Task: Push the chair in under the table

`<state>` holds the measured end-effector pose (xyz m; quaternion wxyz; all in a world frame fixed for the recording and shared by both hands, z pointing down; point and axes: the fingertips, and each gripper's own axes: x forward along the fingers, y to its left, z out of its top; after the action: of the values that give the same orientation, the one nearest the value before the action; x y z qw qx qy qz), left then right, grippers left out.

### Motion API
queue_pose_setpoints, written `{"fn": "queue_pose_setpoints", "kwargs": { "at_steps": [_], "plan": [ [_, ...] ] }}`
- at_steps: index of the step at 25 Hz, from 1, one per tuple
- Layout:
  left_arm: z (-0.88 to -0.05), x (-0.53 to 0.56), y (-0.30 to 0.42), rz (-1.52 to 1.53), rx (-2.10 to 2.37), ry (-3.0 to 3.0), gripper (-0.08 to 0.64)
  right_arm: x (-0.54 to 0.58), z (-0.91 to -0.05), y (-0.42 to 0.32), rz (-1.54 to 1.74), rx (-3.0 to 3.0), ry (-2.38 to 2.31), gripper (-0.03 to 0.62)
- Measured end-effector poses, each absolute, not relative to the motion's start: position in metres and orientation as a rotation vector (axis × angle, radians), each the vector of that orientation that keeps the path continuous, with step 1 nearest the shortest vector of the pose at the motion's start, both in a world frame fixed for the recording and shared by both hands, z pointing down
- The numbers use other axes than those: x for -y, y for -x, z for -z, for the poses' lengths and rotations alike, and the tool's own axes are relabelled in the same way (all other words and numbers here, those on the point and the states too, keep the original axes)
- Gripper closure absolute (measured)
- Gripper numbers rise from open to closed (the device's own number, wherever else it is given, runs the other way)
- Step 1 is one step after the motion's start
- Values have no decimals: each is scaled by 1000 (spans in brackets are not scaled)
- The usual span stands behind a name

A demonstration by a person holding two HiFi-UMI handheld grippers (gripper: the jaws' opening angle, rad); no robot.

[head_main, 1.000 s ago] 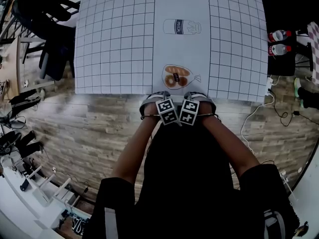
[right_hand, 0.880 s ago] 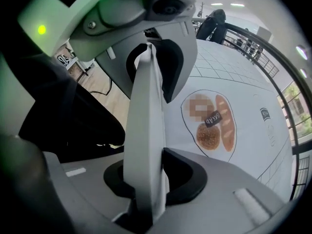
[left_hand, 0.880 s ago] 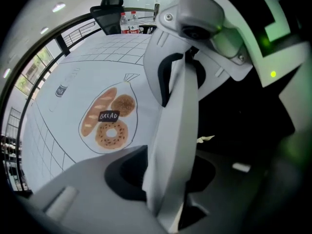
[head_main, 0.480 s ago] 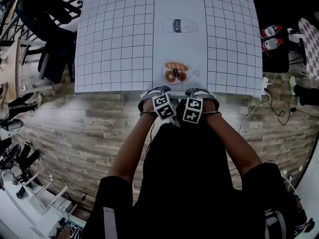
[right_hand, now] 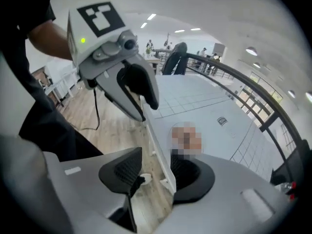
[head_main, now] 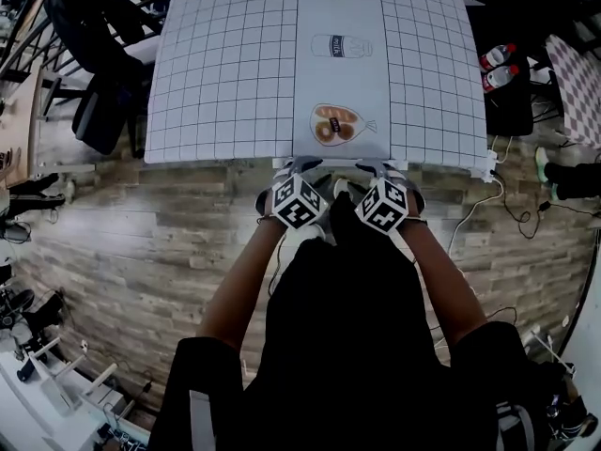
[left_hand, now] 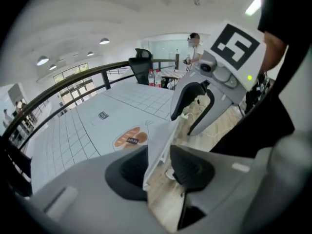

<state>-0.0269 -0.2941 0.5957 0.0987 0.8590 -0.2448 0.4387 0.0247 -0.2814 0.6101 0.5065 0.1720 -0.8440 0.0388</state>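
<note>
The table [head_main: 225, 83] wears a white grid cloth with a plain middle strip. I see no chair at its near edge; whether one stands under it is hidden by the top. My left gripper [head_main: 299, 169] and right gripper [head_main: 374, 169] sit side by side at that near edge. In the left gripper view the left gripper [left_hand: 158, 167] straddles the table edge [left_hand: 161, 145], its jaws closing with a gap still beside the edge. In the right gripper view the right gripper [right_hand: 156, 169] is open, with the table edge [right_hand: 156, 140] between its pads.
Black chairs [head_main: 94, 73] stand off the table's left side. A black stand with two red-capped bottles [head_main: 498, 59] is at the right, and cables [head_main: 479, 224] lie on the wooden floor. Bread [head_main: 336, 125] and milk [head_main: 340, 45] pictures are printed on the cloth.
Both grippers have risen at the table's near edge. Their marker cubes, close together before, have parted and tilted outward.
</note>
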Motion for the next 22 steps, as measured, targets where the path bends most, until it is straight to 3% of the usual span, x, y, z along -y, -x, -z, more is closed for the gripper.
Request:
{"fn": "queue_pose_setpoints", "kwargs": {
  "at_steps": [2,9,15,22],
  "plan": [
    [-577,282,31,-1180,777,-2529,428,275,-585,-24,-87,2096,-503,426],
    [-508,253,45,-857,950,-2570,529,258,-486,-26,-36,2312,-881,589],
    [-440,233,50,-530,1036,-2617,549,237,-407,-26,-271,2576,-1209,594],
    [-381,207,64,-256,1298,-2596,549,214,-351,-36,-231,2655,-1477,594]
  ]
}}
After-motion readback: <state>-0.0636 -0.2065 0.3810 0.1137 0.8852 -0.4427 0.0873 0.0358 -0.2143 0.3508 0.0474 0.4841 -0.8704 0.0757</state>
